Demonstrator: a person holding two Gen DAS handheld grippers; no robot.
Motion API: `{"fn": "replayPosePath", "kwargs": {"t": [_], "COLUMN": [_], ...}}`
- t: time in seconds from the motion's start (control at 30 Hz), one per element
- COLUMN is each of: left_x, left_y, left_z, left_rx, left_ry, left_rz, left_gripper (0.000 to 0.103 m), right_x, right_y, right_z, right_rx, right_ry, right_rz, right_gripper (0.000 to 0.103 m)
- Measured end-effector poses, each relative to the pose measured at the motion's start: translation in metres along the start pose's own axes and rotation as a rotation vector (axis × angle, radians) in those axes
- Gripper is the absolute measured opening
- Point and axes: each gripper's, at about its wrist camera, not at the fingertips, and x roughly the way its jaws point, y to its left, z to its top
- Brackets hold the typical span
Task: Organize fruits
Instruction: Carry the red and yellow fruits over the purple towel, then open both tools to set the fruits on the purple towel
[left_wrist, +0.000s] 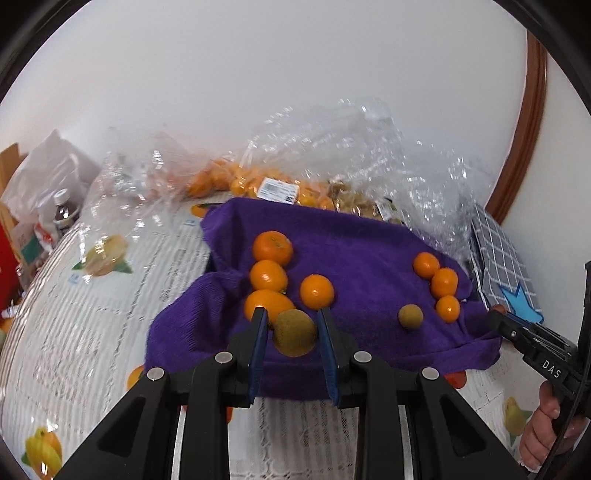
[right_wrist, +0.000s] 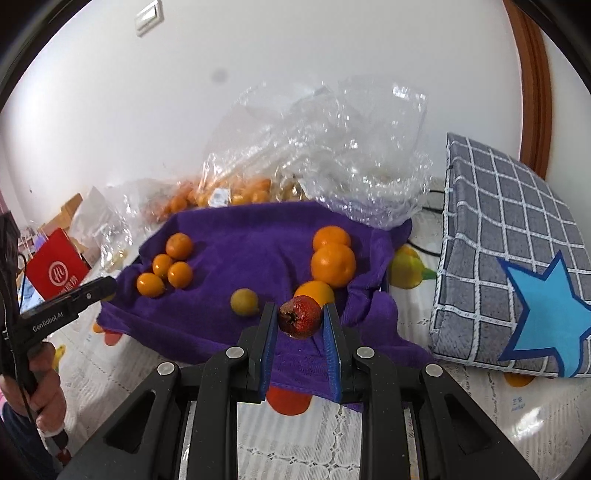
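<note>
While the left tool (left_wrist: 292, 318) clamps a round brownish-green fruit (left_wrist: 294, 333) over the purple towel's (left_wrist: 362, 243) near edge, the right tool (right_wrist: 300, 312) grips a red speckled fruit (right_wrist: 300, 316); bare towel lies between both orange clusters

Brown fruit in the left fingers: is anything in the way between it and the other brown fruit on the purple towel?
Nothing visible. The brown fruit is clamped in the left gripper, and only bare purple towel lies between it and the loose brown fruit. The nearest mandarin sits farther back, off that path.
</note>
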Motion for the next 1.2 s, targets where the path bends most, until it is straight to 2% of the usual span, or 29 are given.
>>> {"fn": "replayPosePath", "kwargs": {"t": [0.3,0.43,0.7,0.8,0.9,0.97,1.13,1.2], "left_x": [0.040,0.047,0.051,0.049,0.032,0.016,-0.024,-0.043], "left_y": [-0.011,-0.012,-0.017,-0.017,-0.017,-0.016,-0.020,-0.025], "left_z": [-0.001,-0.004,-0.005,-0.003,0.000,0.001,0.001,-0.004], "left_rx": [0.055,0.062,0.084,0.090,0.086,0.074,0.063,0.073], "left_ry": [0.123,0.136,0.141,0.159,0.123,0.096,0.049,0.028], "left_rz": [0.024,0.017,0.030,0.031,0.050,0.046,0.028,0.037], "left_gripper": [0.026,0.026,0.026,0.036,0.048,0.056,0.062,0.062], "right_x": [0.028,0.039,0.041,0.040,0.026,0.013,-0.031,-0.050], "right_y": [0.004,0.000,0.003,0.006,0.011,0.016,0.028,0.031], "right_z": [-0.003,-0.005,-0.004,-0.003,-0.002,-0.001,0.003,0.003], "right_rx": [-0.019,-0.004,-0.017,-0.022,-0.034,-0.045,-0.054,-0.038], "right_ry": [0.061,0.102,0.105,0.116,0.103,0.091,0.023,0.000], "right_rz": [-0.015,0.000,-0.007,-0.007,-0.023,-0.028,-0.070,-0.090], "right_gripper": [0.024,0.024,0.027,0.035,0.045,0.056,0.068,0.069]}}
